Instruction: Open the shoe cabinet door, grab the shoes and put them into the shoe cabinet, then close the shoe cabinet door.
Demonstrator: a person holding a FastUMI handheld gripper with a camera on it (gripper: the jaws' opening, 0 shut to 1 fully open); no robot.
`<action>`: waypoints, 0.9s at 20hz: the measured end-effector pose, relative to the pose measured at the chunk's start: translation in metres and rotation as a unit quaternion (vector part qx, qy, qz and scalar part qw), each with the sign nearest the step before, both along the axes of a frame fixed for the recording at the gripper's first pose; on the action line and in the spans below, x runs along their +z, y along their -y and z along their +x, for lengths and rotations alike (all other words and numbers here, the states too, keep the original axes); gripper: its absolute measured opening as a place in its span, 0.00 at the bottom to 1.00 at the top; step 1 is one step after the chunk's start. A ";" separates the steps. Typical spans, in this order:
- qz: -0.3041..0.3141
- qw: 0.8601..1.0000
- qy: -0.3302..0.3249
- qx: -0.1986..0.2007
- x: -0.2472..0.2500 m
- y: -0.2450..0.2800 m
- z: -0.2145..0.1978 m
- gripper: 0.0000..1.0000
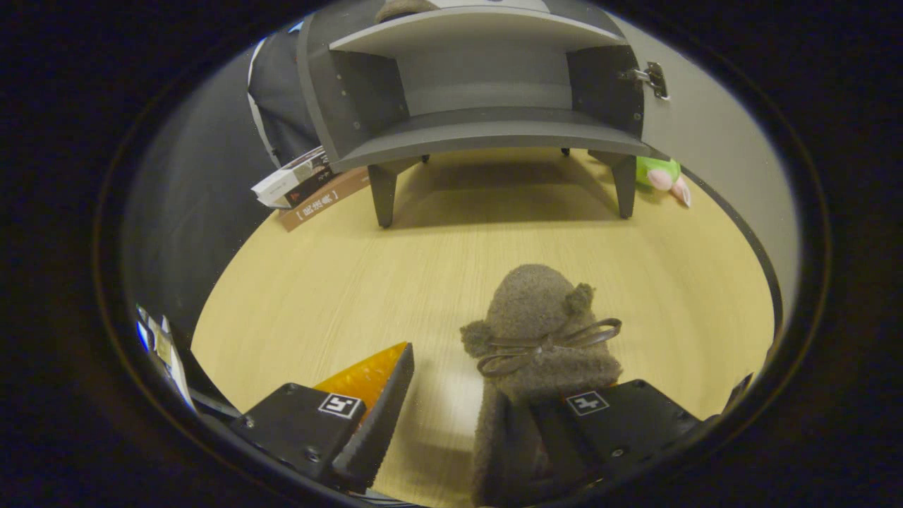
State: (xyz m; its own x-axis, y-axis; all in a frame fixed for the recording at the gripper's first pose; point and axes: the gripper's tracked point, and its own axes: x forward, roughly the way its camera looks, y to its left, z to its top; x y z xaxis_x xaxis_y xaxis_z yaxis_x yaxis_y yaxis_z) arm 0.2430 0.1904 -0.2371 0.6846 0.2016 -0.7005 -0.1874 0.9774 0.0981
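Fuzzy slipper at the spread gripper

The gripper [465, 416] is spread wide, gripping nothing; the brown slipper [540, 339] lies on the table [353, 282] against its right finger. Beyond stands the shoe cabinet [487, 92], door open, shelves bare.

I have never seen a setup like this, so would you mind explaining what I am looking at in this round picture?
The camera rides on a hand-held gripper that a person carries; it looks forward along its two black fingers. The fingers stand apart. A fuzzy grey-brown slipper with a bow lies against the right finger, and whether both fingers press on it is unclear. Everything rests on a pale wooden table. Beyond the fingers stands a small grey shoe cabinet on legs, its door swung open and its shelves bare. Beside the cabinet lie stacked books on one side and a green and pink plush toy on the other.
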 end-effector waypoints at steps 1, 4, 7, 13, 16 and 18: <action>-0.005 1.000 -0.004 -0.003 -0.001 0.005 0.001 0.88; -0.006 1.000 -0.011 -0.029 0.002 0.012 0.000 0.58; 0.004 1.000 -0.018 -0.009 0.003 0.010 -0.003 0.29; 0.013 1.000 -0.012 0.001 0.024 0.011 -0.009 0.07; 0.017 1.000 0.019 0.004 0.066 0.009 -0.015 0.07; 0.028 0.999 0.038 0.010 0.099 0.003 -0.019 0.06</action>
